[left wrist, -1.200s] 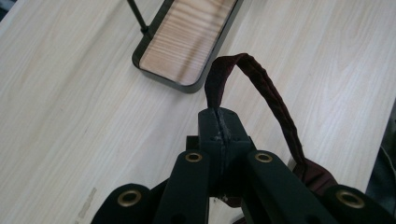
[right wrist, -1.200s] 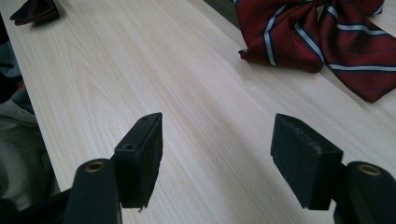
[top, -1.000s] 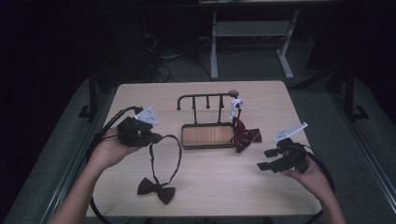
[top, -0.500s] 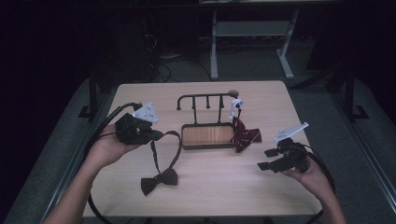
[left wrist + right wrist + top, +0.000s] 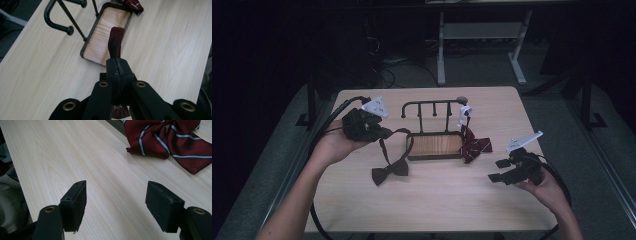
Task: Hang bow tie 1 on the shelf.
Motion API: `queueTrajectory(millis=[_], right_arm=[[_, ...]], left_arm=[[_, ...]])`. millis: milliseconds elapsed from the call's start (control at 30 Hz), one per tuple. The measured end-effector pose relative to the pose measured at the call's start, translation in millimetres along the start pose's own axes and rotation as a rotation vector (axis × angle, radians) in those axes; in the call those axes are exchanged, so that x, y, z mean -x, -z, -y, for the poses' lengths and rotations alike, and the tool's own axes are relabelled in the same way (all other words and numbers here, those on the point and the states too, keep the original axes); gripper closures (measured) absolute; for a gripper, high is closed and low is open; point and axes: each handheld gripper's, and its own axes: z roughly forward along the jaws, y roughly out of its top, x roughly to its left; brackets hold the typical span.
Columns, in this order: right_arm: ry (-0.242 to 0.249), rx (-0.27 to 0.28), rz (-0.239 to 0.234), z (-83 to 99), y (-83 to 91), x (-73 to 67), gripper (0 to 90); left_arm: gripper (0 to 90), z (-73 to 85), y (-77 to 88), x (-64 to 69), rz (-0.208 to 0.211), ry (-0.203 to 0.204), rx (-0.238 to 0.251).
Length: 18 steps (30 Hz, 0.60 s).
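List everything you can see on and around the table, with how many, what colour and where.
dark bow tie: one, dark maroon, hanging by its strap from the left hand-held gripper, its bow low over the table in front of the rack
striped bow tie: one, red with pale stripes, at the right end of the rack's tray
rack: one, black metal hooks over a wooden tray, centre of the table
table: one, pale wood
frame: one, white metal, on the floor behind the table
left hand-held gripper: one, black, shut on the dark bow tie's strap
right hand-held gripper: one, black, jaws open above the table's right side
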Motion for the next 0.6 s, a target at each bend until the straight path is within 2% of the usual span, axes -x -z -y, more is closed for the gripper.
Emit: queueTrajectory(millis=[400,600], right_arm=[[-0.003,0.005,0.001,0.6,2.4,0.1,33.2],[0.002,0.007,-0.001,0.6,2.2,1.0,33.2]], left_arm=[[89.9,-10.2,-5.2,-10.2,0.003,0.003,-0.024],[89.9,-12.7,-7.0,-20.3,0.001,0.015,-0.029]])
